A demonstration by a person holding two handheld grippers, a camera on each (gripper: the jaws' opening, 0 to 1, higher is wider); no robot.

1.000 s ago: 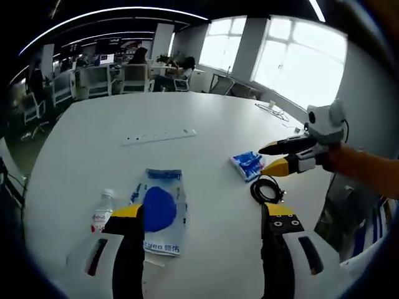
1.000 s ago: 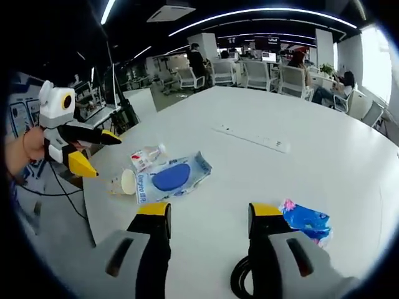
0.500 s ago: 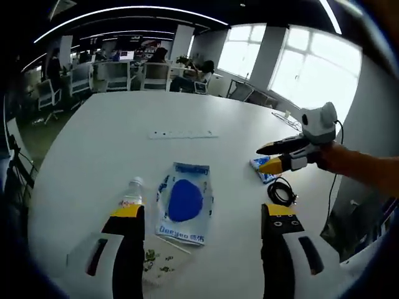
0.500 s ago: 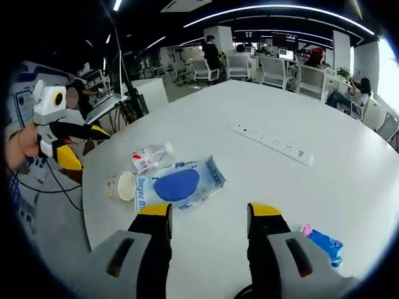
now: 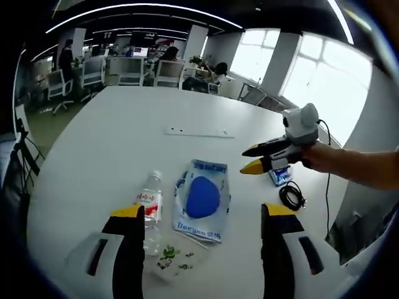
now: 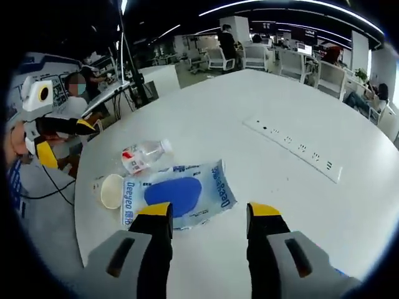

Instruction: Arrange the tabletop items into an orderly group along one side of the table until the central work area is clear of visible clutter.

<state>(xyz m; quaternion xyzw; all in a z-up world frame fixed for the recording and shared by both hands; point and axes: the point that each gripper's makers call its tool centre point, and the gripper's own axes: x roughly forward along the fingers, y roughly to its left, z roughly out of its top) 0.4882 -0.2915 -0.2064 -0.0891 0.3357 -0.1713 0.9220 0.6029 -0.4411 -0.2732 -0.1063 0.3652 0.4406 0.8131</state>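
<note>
The left tool (image 5: 201,215) hangs over the white bench (image 5: 93,149), jaws spread and empty. Between them lies the blue-and-white wipes pack (image 5: 202,198), flat on the bench. Touching the pack's left edge lies a clear water bottle (image 5: 149,207) on its side, and nearer the tool a paper cup (image 5: 171,261), also tipped over. To the pack's right hovers the right tool (image 5: 252,159), jaws parted and empty, over a small blue packet (image 5: 280,176) and a coiled black cable (image 5: 292,197). Beyond the pack a white power strip (image 5: 198,132) lies flat.
</note>
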